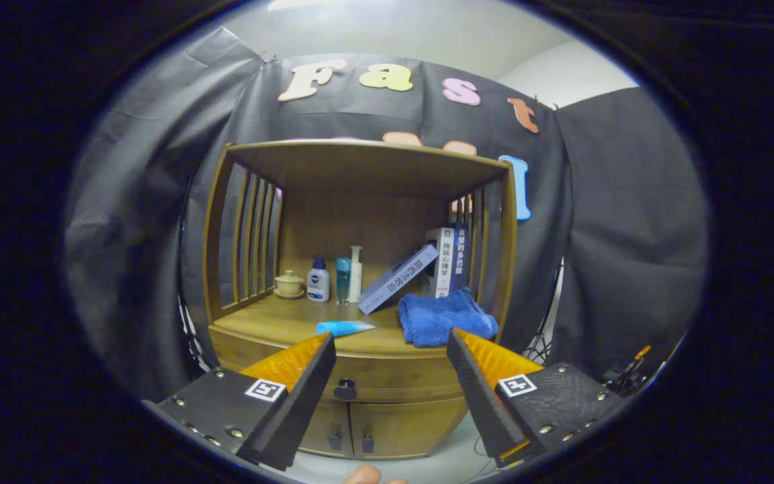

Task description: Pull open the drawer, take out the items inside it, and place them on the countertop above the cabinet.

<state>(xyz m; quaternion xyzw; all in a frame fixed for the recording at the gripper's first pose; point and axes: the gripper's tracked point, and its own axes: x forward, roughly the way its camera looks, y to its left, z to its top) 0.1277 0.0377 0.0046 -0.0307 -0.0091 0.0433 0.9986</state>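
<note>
straight ahead, a wooden cabinet (360, 376) with slatted sides and a roofed open shelf, seen from in front. in the foreground, the hand-held gripper (390, 343), fingers spread wide apart, clamped on nothing, hanging in the air before the cabinet front. between the two fingers and just beyond them, the drawer (387, 380), shut flush with the cabinet face, with a dark round knob (345, 389) nearer the left finger. below the drawer, two small cupboard doors (360, 430) with dark handles.

on the cabinet top, serving as the table (273, 323): a blue tube (345, 327) lying flat near the front edge, just beyond the left fingertip; a folded blue towel (446, 318) at the front right, just beyond the right fingertip. further back on the left, a small lidded cup on a saucer (289, 284), then a white bottle with a blue cap (318, 280), a slim blue bottle (342, 280) and a white pump bottle (356, 273) in a close row. to the right, a book (398, 278) leaning at a slant against two upright books (449, 262) by the right slats.

contents of the drawer hidden while shut. at the very bottom, the tip of a person's finger (363, 476).
</note>
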